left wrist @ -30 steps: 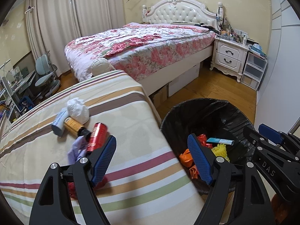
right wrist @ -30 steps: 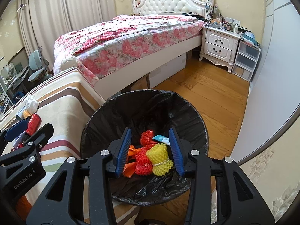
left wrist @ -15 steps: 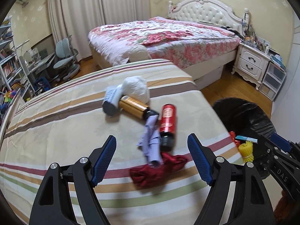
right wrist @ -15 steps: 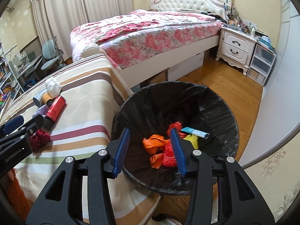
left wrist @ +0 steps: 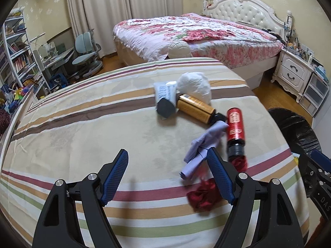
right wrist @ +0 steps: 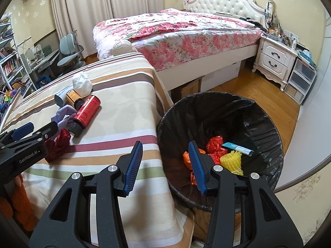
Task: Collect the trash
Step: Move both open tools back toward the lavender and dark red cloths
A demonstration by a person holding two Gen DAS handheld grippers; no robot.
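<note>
Trash lies on the striped bed cover (left wrist: 82,128): a red can (left wrist: 235,128), an amber bottle (left wrist: 195,109), a white crumpled wad (left wrist: 194,86), a grey-white tube (left wrist: 165,99), a lilac cloth (left wrist: 203,146) and a dark red crumpled piece (left wrist: 203,196). My left gripper (left wrist: 168,173) is open and empty, low over the cover, just left of the lilac cloth. My right gripper (right wrist: 165,161) is open and empty over the near rim of the black-lined trash bin (right wrist: 258,111), which holds red, orange and yellow scraps (right wrist: 215,146). The same pile also shows in the right wrist view (right wrist: 85,109).
A floral bed (right wrist: 175,31) stands behind, with a white nightstand (right wrist: 273,62) and plastic drawers (right wrist: 300,80) to the right. A desk chair (left wrist: 84,49) and bookshelf (left wrist: 14,51) are at the left. Wooden floor (right wrist: 258,95) surrounds the bin.
My left gripper has swung left from the bin to over the bed cover. My right gripper has drifted left from above the bin's middle to its near rim and opened wider.
</note>
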